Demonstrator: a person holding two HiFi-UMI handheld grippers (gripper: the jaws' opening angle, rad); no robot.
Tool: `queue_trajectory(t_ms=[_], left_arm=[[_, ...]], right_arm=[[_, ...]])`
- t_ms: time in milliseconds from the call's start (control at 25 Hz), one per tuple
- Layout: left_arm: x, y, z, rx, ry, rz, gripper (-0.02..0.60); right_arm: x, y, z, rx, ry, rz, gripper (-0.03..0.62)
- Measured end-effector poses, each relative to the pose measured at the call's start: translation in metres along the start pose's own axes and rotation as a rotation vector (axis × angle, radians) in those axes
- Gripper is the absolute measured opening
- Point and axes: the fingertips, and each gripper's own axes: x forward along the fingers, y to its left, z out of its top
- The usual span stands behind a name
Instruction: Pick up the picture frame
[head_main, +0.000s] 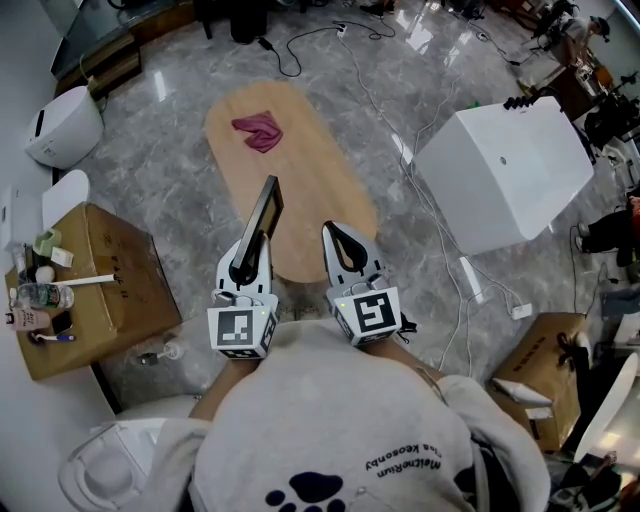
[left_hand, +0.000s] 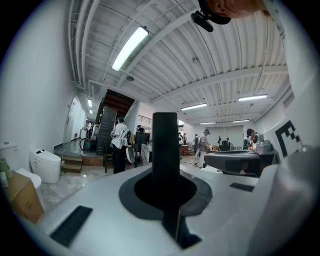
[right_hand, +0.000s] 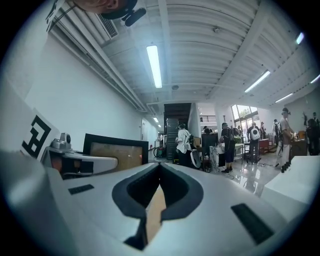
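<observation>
Closest to you is your own grey sweatshirt (head_main: 330, 440), and just past it both grippers reach out level over the near end of the oval wooden table (head_main: 320, 190).

Your left gripper (head_main: 252, 252) is clamped on the picture frame (head_main: 268, 208). In the left gripper view the dark edge of the frame (left_hand: 165, 140) stands upright between the pressed pads. The frame rises edge-on from the jaws and looks clear of the tabletop, though the gap beneath it is hard to confirm.

Your right gripper (head_main: 338, 235) sits just beside it with its jaws together on nothing. Its own view shows only a sliver of table through the seam (right_hand: 159, 167), with the frame's brown face and black border (right_hand: 116, 155) off to its left.

Treat the frame as stiff, fairly light and likely smooth-edged. Held at one low edge, it probably wants to pivot or slip, and any glazing would be fragile. A grip on the border rather than the panel seems soundest, with the wrist level so the frame stays vertical. The red cloth (head_main: 258, 131) lies well apart at the far end.
</observation>
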Motion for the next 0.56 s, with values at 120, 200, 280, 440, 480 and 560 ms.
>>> queue_trajectory(t_ms=[120, 200, 280, 440, 480, 560], left_arm=[[0.0014, -0.0007, 0.0008, 0.0, -0.004, -0.002, 0.017], [0.0019, -0.0008, -0.001, 0.001, -0.002, -0.002, 0.017], [0.0025, -0.0001, -0.0032, 0.002, 0.001, -0.003, 0.017], [0.0051, -0.0009, -0.0053, 0.004, 0.006, -0.009, 0.017], [0.0057, -0.0017, -0.005, 0.005, 0.006, -0.012, 0.017], [0.0072, -0.0032, -0.0042, 0.009, 0.005, -0.016, 0.017]], right_arm=[[0.0007, -0.0007, -0.0021, 0.005, -0.001, 0.002, 0.008], [0.001, -0.0012, -0.0047, 0.014, -0.001, 0.004, 0.008], [0.0016, -0.0017, -0.0058, 0.013, 0.003, 0.007, 0.008], [0.0033, -0.0052, -0.0059, 0.005, 0.011, 0.004, 0.008], [0.0035, -0.0059, -0.0061, 0.004, 0.011, 0.004, 0.008], [0.0042, -0.0068, -0.0063, 0.007, 0.011, 0.005, 0.008]])
